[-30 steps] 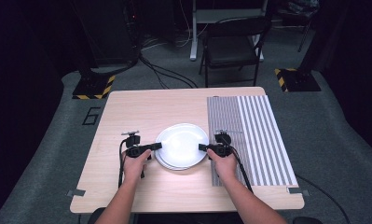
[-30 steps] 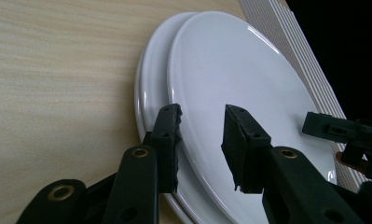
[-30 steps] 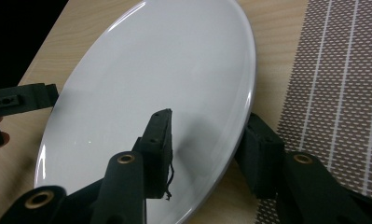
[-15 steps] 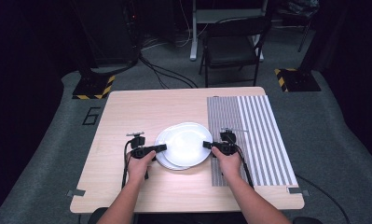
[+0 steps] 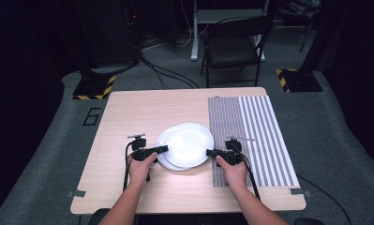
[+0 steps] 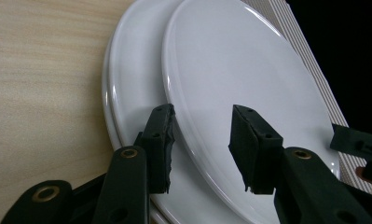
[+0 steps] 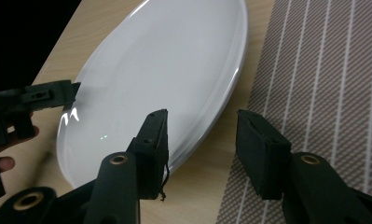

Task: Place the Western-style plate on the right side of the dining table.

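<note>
Centrally in the high view, the light wooden worktop (image 5: 128, 117) carries a striped placemat (image 5: 255, 136) along its right side and, just left of it below the middle of the frame, a small stack of white plates (image 5: 168, 161). The top plate (image 5: 187, 143) sits shifted toward the upper right off the lower ones, probably because it is being slid or lifted off the stack toward the mat. Being round, it has no long axis; its face points up, seemingly a little tilted. The left gripper (image 6: 200, 140) straddles its near rim with fingers (image 6: 158, 140) parted, not yet clamped. The right gripper (image 7: 200, 149) likewise stands released, one finger over the opposite rim, the other over bare wood beside the mat.
</note>
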A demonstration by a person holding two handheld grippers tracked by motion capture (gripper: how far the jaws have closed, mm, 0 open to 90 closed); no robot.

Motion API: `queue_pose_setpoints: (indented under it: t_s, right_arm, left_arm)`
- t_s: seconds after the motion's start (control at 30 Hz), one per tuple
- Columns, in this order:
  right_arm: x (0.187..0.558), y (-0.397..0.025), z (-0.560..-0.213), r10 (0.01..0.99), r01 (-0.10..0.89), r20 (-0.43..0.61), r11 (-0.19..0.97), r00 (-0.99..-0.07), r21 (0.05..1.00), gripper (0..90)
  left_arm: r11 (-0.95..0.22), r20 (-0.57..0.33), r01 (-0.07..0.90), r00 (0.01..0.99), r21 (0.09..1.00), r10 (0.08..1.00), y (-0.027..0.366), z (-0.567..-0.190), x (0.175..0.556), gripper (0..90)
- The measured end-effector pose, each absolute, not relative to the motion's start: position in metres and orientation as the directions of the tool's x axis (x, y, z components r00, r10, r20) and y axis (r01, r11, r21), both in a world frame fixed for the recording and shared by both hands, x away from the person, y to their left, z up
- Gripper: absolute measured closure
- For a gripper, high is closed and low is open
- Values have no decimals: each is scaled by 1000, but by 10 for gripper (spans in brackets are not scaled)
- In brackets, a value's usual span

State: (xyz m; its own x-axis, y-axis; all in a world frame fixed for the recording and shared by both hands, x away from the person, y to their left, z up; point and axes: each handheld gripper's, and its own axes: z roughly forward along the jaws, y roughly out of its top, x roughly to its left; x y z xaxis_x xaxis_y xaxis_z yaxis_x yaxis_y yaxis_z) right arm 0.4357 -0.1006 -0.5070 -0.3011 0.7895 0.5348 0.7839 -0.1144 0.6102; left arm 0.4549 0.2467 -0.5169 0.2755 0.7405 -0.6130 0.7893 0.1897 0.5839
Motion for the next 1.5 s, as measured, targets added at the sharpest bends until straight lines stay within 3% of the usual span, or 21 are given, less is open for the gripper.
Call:
queue_pose_setpoints:
  t_s: [0.33,0.7,1.5]
  right_arm:
    - [426,-86,-511,774,800,552,-101,-311,592,633]
    - [442,-92,-510,784,769,563,-181,-264,613,705]
    - [436,-107,-501,785,737,576,-247,-227,629,713]
  left_arm:
    - [182,-602,786,279,591,748,245,-516,454,594]
    - [176,-598,787,282,592,750,237,-518,453,594]
    - [199,-626,779,293,595,723,220,-522,447,603]
